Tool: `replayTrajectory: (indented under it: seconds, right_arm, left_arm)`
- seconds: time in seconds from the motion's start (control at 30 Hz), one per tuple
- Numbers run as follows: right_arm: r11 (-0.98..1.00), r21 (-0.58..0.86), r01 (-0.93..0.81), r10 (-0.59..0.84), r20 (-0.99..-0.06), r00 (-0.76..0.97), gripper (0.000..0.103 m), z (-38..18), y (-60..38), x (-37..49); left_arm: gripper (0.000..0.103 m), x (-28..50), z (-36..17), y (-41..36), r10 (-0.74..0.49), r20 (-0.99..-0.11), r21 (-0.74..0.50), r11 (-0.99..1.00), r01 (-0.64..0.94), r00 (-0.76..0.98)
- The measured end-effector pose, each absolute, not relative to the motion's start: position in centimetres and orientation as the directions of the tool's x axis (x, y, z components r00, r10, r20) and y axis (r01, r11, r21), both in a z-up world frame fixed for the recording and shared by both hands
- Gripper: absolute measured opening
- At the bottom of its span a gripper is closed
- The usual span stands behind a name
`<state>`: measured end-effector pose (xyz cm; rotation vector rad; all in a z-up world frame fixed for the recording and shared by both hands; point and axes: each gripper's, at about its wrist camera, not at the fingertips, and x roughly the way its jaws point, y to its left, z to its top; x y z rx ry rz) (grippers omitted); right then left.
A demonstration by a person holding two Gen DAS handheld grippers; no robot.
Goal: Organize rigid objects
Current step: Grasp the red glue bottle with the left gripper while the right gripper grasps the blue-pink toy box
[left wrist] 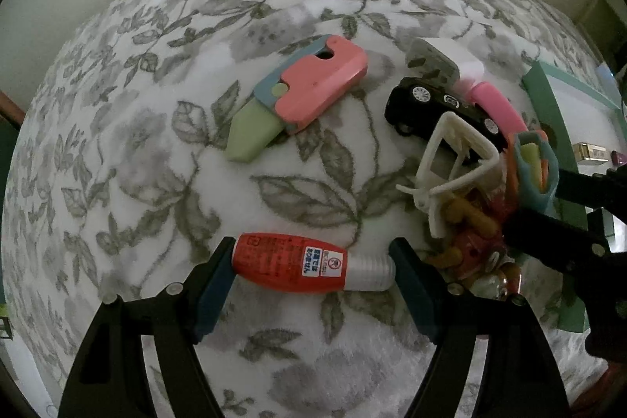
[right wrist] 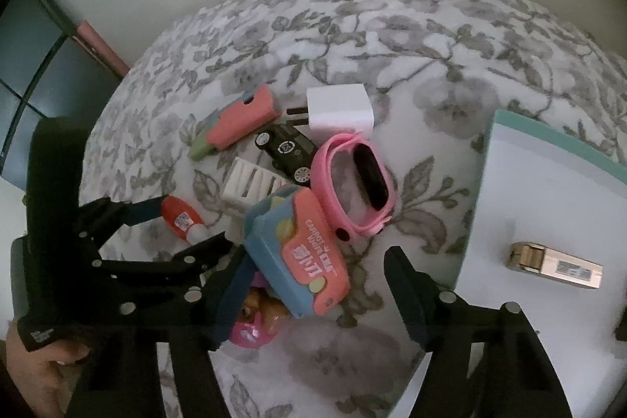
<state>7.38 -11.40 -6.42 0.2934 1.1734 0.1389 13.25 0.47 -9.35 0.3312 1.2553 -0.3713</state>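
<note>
My left gripper (left wrist: 313, 261) has its fingers around a small red bottle with a white cap (left wrist: 301, 263) lying on the floral blanket; the pads touch both ends. It also shows in the right wrist view (right wrist: 182, 218). My right gripper (right wrist: 313, 275) is open around a blue and coral carrot-knife toy (right wrist: 301, 253), which leans against the left finger. A second pink carrot-knife toy (left wrist: 298, 93), a black toy car (left wrist: 439, 104), a white charger (right wrist: 339, 108), a pink watch (right wrist: 358, 179) and a white plastic rack (left wrist: 454, 167) lie in a pile.
A white tray with a teal rim (right wrist: 548, 206) stands at the right, holding a small gold USB-like stick (right wrist: 554, 263). Small red and yellow figures (left wrist: 474, 241) lie by the pile. The blanket (left wrist: 156, 163) covers the surface; a wall is behind.
</note>
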Motion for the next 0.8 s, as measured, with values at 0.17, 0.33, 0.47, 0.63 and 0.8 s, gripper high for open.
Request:
replayTrajectory:
  seconds: [0.17, 0.33, 0.47, 0.63, 0.8]
  right_arm:
    - [0.932, 0.357, 0.053, 0.311, -0.870, 0.383, 0.066, -7.0, -11.6, 7.8]
    - [0.896, 0.436, 0.085, 0.373, -0.843, 0.387, 0.057, -7.7, -12.1, 8.2]
    - [0.897, 0.434, 0.086, 0.370, -0.841, 0.394, 0.052, -7.5, -12.1, 8.0]
    - [0.909, 0.408, 0.082, 0.346, -0.849, 0.399, 0.049, -6.9, -12.1, 7.8]
    - [0.909, 0.407, 0.091, 0.337, -0.846, 0.412, 0.047, -6.2, -12.7, 7.5]
  left_arm:
    - [0.079, 13.3, -9.4, 0.4, -0.084, -0.961, 0.044, 0.896, 0.442, 0.265]
    - [0.079, 13.4, -9.4, 0.4, -0.085, -0.961, 0.039, 0.899, 0.436, 0.263]
    - [0.079, 13.4, -9.5, 0.5, -0.084, -0.962, 0.037, 0.903, 0.428, 0.260]
    - [0.079, 13.8, -9.3, 1.6, -0.083, -0.963, 0.020, 0.928, 0.372, 0.257]
    - [0.079, 14.2, -8.6, 2.9, -0.097, -0.959, -0.006, 0.947, 0.321, 0.267]
